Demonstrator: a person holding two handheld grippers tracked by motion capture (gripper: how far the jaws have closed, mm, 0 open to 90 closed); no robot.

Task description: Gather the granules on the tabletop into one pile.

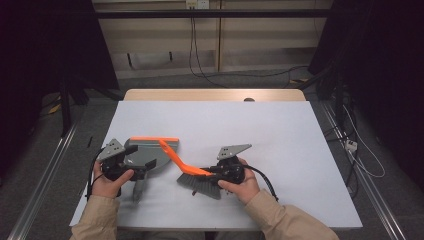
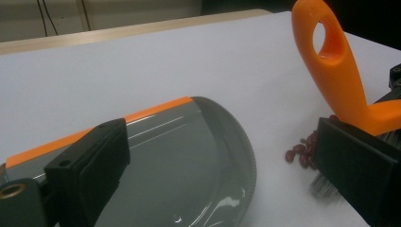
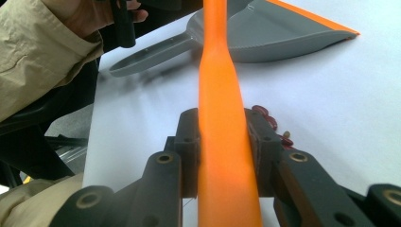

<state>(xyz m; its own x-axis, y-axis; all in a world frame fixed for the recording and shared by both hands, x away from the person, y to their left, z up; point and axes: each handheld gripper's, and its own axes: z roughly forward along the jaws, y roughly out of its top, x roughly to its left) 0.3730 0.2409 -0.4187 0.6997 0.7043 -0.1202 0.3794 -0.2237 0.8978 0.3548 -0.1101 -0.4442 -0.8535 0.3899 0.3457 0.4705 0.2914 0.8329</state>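
High view: left gripper (image 1: 131,161) clamps the grey dustpan (image 1: 150,150); right gripper (image 1: 212,173) clamps the orange brush (image 1: 185,167), bristles on the white table (image 1: 280,150).
Left gripper view: red beans (image 2: 302,150) lie just beside the pan.
Right gripper view: 2 jaws press the handle.

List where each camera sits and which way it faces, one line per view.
High view: above the person's side, looking forward and down on the table; both sleeves and hands show.
Left gripper view: on the left gripper, along its jaws over the dustpan toward red beans.
Right gripper view: on the right gripper, jaws clamped on the brush handle; a sleeve shows.
Shared: both gripper views show dustpan, brush and beans.
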